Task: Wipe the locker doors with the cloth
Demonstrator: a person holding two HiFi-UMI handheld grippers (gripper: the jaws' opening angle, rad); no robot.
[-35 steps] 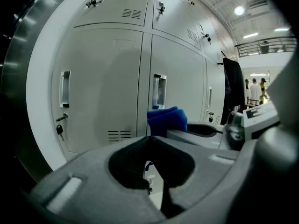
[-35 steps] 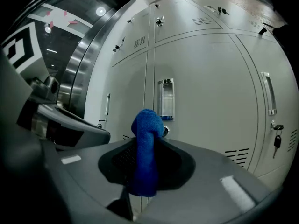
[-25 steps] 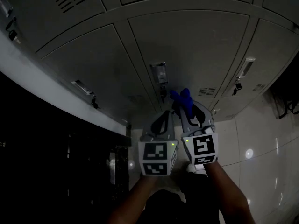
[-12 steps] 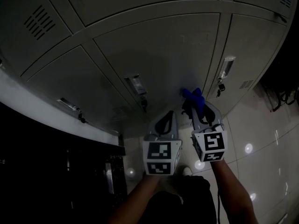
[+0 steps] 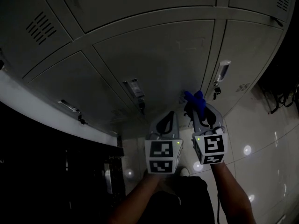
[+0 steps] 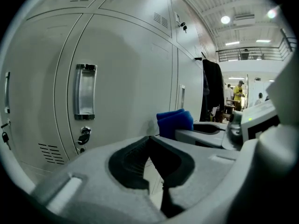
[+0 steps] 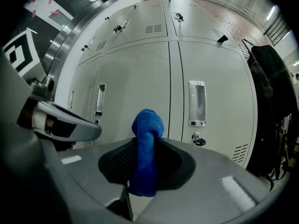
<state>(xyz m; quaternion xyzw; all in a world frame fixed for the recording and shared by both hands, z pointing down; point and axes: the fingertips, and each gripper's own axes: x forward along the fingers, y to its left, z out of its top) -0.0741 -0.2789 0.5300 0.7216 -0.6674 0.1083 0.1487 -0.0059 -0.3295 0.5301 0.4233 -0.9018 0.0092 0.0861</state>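
Where the right gripper (image 7: pixel 145 146) pinches it, the blue cloth (image 7: pixel 148 124) bunches.

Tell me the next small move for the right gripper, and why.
Probably ease the right gripper forward until the blue cloth presses flat on the locker door, then start a stroke. Its jaws are clamped on the cloth, whose folded end sticks out toward the door just left of the seam, but no view clearly shows contact.

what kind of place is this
Probably a locker room or staff changing area: banks of grey metal locker doors with recessed handles and key locks, a dark coat hanging beside them, and a glossy tiled floor.
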